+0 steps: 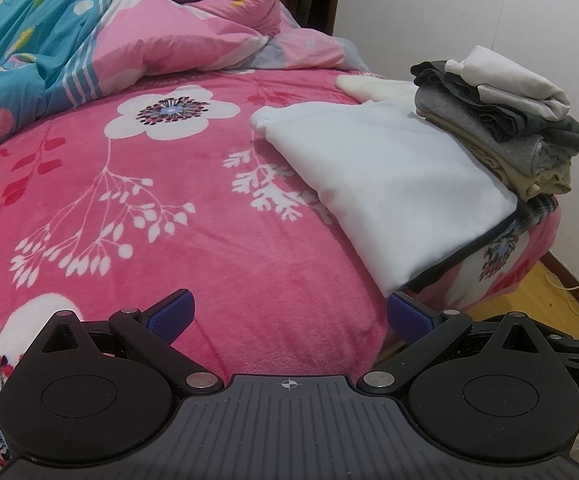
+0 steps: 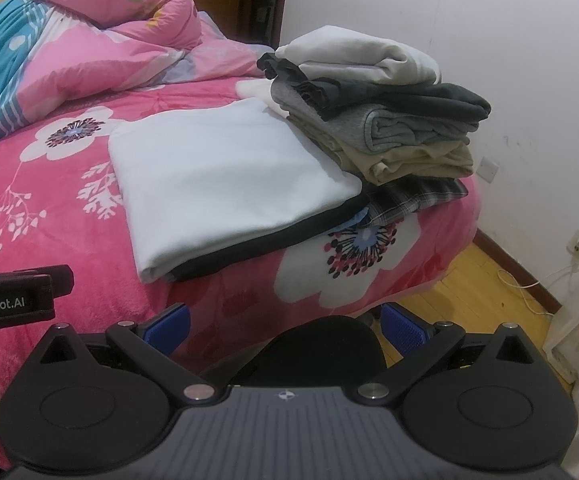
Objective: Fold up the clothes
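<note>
— Where did we stand with the clothes at that point?

— We judged ourselves nearly done. The folded white garment [image 2: 225, 176] lay flat on the pink floral fleece blanket [image 1: 193, 240], near the bed's corner, with a thin black layer [image 2: 273, 240] showing under its near edge. Just beside it, touching its far side, sat the stack of folded grey, beige and white clothes [image 2: 385, 120], resting on a plaid cloth [image 2: 421, 200].

— And our grippers?

— We held nothing. The left gripper [image 1: 289, 316] was spread wide above the bare blanket, and the right gripper [image 2: 285, 320] was equally wide over the bed's edge.

— Anything left?

— We saw no loose garment waiting. Only the crumpled pink and blue quilt [image 1: 101, 40] lay at the far end. Perhaps the white piece belonged on the stack; we could not tell.
</note>
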### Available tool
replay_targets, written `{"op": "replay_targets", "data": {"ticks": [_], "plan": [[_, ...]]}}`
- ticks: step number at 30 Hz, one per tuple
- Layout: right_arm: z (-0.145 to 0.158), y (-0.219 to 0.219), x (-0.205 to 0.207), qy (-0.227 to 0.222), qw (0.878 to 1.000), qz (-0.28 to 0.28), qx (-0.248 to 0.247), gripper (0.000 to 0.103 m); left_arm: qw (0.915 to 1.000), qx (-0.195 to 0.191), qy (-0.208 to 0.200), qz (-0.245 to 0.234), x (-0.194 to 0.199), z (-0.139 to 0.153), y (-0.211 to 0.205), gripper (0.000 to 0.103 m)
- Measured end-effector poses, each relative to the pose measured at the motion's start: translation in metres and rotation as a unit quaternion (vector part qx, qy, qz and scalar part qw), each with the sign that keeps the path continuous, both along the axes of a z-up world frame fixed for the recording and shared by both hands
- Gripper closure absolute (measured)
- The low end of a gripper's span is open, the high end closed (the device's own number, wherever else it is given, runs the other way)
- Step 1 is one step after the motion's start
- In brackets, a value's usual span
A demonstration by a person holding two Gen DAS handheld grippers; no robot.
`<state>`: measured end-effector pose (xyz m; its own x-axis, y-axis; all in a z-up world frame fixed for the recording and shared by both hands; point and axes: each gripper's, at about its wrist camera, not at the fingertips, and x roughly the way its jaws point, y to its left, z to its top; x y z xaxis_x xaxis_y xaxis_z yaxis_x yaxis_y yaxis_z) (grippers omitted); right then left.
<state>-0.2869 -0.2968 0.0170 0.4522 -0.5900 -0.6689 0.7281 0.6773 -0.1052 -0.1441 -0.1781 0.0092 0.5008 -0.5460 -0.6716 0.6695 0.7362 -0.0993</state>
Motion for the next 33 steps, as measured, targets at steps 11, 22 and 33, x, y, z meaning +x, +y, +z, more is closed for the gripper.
{"op": "replay_targets", "data": {"ticks": [11,22,33], "plan": [[-0.0013,0.0007,-0.0005,0.001,1.000,-0.001,0.001,0.000,1.0000,0.002,-0.001,-0.001,0.0006,0.0000,0.0014,0.000],[-0.0023,0.0004,-0.0017,0.000,1.000,-0.005,0.003,0.000,1.0000,0.004,-0.001,0.000,-0.0007,-0.0005,0.0004,0.000],[-0.0028,0.0009,-0.0015,0.000,1.000,-0.005,0.005,0.000,1.0000,0.006,-0.001,0.000,-0.0008,-0.0015,0.0006,0.000]]}}
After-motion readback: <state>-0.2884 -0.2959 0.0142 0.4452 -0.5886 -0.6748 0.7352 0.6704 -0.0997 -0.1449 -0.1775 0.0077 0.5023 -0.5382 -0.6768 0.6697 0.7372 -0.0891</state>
